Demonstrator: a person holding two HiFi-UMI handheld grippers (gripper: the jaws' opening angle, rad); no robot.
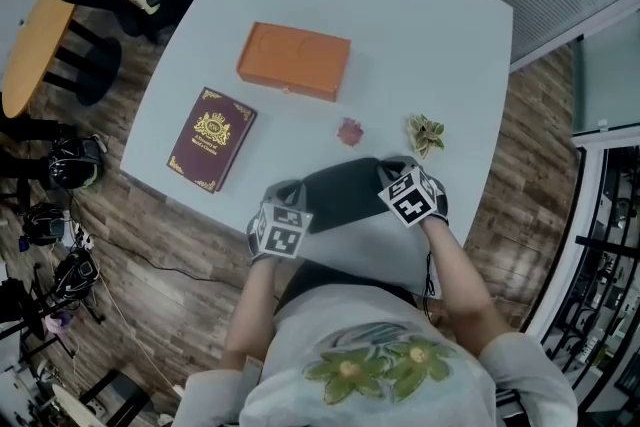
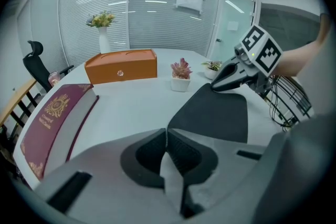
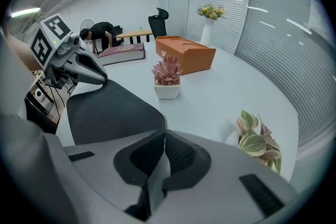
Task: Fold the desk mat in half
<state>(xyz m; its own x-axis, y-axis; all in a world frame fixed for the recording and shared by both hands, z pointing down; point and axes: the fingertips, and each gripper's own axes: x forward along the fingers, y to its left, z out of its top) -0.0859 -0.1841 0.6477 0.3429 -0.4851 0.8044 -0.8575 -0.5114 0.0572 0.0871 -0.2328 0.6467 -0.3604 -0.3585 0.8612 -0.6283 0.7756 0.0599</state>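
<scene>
Both my claws are pressed together on the dark desk mat point(image 1: 345, 193): my left claw point(image 2: 167, 131) pinches one corner, my right claw point(image 3: 164, 132) another. It stretches from one claw to the other over the white table point(image 1: 420, 45). Just ahead of my right claw stands a small pink plant point(image 3: 167, 77), with a green plant point(image 3: 257, 141) off to its right. Ahead and left of my left claw lies a maroon book point(image 2: 55, 118), and an orange box point(image 2: 121, 66) sits farther ahead.

right gripper point(image 3: 164, 138) clamped on dark desk mat point(image 3: 113, 113) corner, pink succulent point(image 3: 167, 77) beyond
</scene>
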